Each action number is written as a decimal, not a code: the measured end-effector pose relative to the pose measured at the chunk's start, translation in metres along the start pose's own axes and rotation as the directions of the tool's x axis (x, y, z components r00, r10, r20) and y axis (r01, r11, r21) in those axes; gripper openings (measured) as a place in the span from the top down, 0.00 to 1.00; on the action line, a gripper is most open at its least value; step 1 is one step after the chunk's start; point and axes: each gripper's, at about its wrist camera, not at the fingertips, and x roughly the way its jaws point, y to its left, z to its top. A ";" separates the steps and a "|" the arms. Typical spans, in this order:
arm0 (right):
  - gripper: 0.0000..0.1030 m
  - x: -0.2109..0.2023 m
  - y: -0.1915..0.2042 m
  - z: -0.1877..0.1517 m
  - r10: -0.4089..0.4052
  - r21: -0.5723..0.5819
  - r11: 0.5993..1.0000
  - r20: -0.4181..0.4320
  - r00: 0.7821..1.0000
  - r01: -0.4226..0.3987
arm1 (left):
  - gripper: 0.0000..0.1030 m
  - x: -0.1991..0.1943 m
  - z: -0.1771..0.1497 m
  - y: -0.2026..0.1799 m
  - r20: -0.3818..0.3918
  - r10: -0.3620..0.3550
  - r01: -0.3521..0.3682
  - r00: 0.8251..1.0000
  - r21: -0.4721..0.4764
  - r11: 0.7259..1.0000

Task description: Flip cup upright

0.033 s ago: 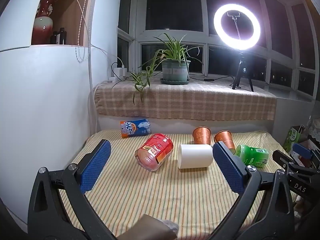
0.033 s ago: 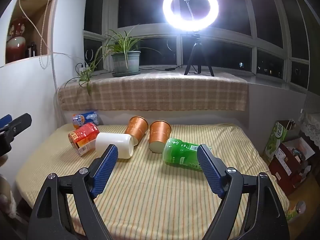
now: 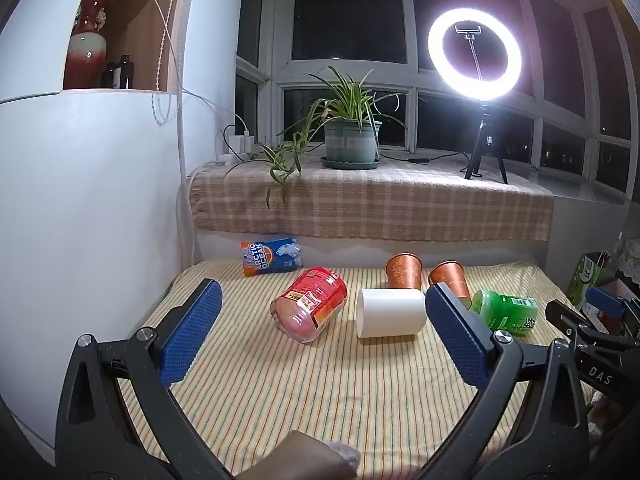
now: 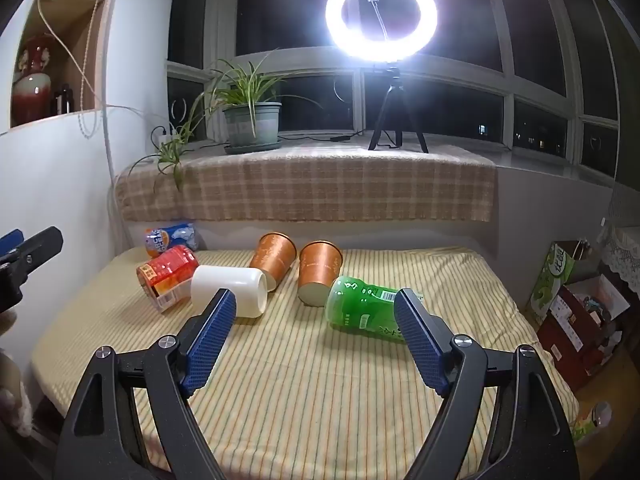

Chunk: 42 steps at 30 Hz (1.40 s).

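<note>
Nothing of the flip appears done yet: every cup on the striped bed (image 4: 320, 392) lies on its side. The white cup (image 4: 230, 290) lies left of centre, mouth toward the right, with two copper-coloured paper cups behind it, the left copper cup (image 4: 273, 258) just beside it and the right copper cup (image 4: 319, 270) touching or nearly touching the green bottle (image 4: 366, 310). A red noodle tub (image 3: 310, 304) lies left of the white cup, and a blue Arctic Ocean can (image 3: 271, 257) lies at the back. The left tongs (image 3: 322, 336) and the right tongs (image 4: 316, 344) both hang above the near part of the bed, spread wide and holding nothing. Which cup is meant is hard to tell. Approach, grasp, turning and setting down all remain.
</note>
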 end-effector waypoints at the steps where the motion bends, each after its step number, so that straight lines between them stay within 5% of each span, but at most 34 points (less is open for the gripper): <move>1: 0.21 0.000 0.000 0.000 0.001 0.000 1.000 0.003 1.000 -0.001 | 0.00 0.000 0.000 0.000 0.000 0.002 -0.002 1.000 -0.001 1.000; 42: 0.21 0.001 -0.001 0.001 -0.008 0.011 1.000 0.008 1.000 0.008 | 0.00 -0.001 0.003 0.006 0.007 -0.002 0.003 1.000 -0.026 1.000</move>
